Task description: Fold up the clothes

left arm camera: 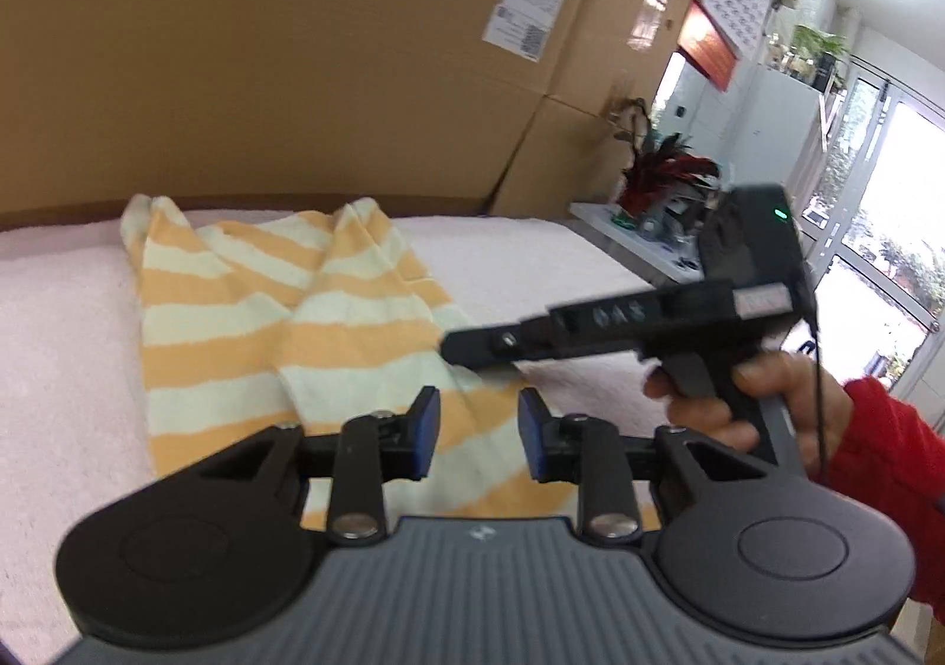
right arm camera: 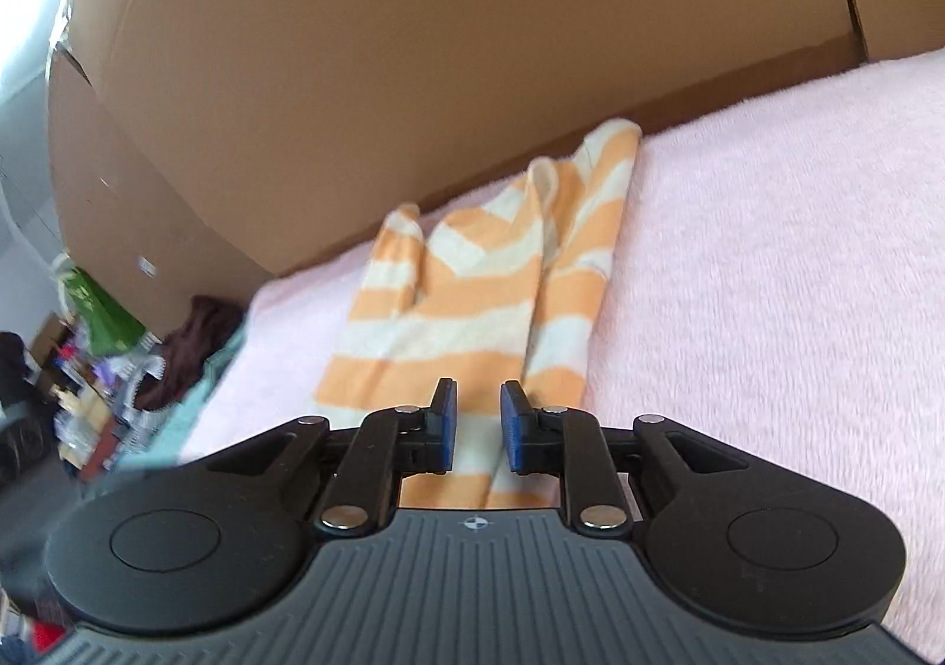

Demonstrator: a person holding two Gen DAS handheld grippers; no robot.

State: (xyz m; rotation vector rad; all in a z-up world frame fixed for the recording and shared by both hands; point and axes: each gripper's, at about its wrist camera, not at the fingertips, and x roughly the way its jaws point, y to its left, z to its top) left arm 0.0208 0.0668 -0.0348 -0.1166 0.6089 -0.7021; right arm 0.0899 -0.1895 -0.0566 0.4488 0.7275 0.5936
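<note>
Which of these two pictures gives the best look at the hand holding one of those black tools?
The left wrist view. It shows the person's hand, with a red sleeve, wrapped around the handle of the right gripper above the striped garment. The right wrist view shows no hand at all, only that gripper's own fingers.

- The left claw (left arm camera: 478,437) fills the lower centre of its own view, blue pads (left arm camera: 428,432) parted with a clear gap, nothing between them.
- The right claw (right arm camera: 478,429) sits at lower centre of its view, blue pads standing slightly apart, gripping nothing.
- At the right of the left view, a hand (left arm camera: 756,399) in a red sleeve (left arm camera: 892,464) wraps the handle of the right claw, which points left across the frame, blurred.
</note>
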